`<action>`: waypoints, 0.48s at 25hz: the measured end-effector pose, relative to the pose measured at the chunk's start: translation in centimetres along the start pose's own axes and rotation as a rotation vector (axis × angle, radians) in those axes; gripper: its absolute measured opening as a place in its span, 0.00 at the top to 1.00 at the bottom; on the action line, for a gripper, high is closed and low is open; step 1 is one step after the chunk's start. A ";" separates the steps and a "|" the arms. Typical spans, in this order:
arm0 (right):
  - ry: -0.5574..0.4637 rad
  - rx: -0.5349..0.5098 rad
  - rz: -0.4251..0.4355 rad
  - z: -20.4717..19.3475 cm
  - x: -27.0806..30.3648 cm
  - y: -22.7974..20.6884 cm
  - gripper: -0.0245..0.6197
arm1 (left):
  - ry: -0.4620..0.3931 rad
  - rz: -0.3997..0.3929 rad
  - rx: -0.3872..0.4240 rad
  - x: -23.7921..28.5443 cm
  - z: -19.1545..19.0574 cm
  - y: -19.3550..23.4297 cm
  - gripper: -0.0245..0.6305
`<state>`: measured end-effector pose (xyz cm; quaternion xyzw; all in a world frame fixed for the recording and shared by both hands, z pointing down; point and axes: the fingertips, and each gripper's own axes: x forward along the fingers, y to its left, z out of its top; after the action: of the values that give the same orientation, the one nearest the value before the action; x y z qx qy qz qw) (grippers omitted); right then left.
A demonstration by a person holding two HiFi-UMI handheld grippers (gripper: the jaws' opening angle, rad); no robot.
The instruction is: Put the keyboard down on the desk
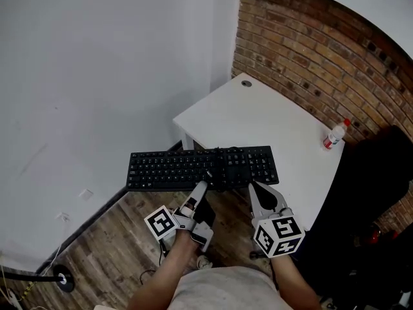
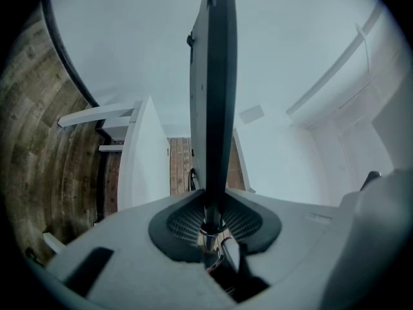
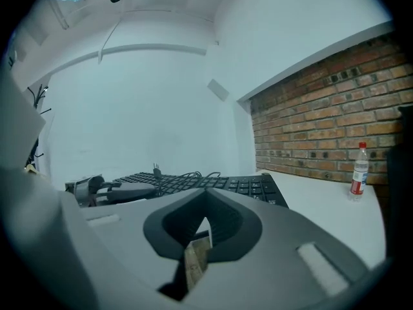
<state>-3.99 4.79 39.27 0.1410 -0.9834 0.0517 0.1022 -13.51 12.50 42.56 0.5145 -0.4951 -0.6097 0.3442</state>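
**Keyboard aloft, set-down pending**

The black keyboard (image 1: 200,168) hangs partly over the white worktop's (image 1: 271,118) near corner, not resting on it. My left tool (image 1: 201,187) grips its front edge. My right tool (image 1: 257,189) looks clenched on nothing beside that edge. Lowering remains. A bottle (image 1: 334,135) stands by the brick wall (image 1: 310,50).

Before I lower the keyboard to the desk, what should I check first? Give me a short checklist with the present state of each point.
1. Left gripper clamps the keyboard: ok, jaws closed on its near edge.
2. Right gripper holds it: cannot tell; its closed jaws only meet the near edge.
3. Keyboard over the desk: not ok; its left end hangs over the floor.
4. Landing area free: ok; the bottle stands near the desk's right edge.
5. Cable secured: ok, coiled on the keys.
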 end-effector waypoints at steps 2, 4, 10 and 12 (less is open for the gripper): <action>-0.001 -0.004 -0.010 0.2 0.7 0.1 0.95 | 0.008 -0.001 -0.011 0.3 0.6 0.2 0.85; -0.003 -0.005 -0.016 0.1 0.9 0.1 0.95 | 0.011 -0.003 -0.018 0.5 0.9 0.5 0.85; -0.003 0.010 -0.042 -0.5 2.2 -1.1 0.95 | 0.035 0.005 -0.021 2.0 1.8 1.7 0.85; 0.001 0.022 -0.049 -0.6 2.9 -1.9 0.95 | 0.043 0.012 -0.022 2.9 2.0 2.2 0.85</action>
<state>-6.08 2.30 40.65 0.1659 -0.9790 0.0600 0.1022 -16.30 9.68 43.81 0.5206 -0.4838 -0.6019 0.3641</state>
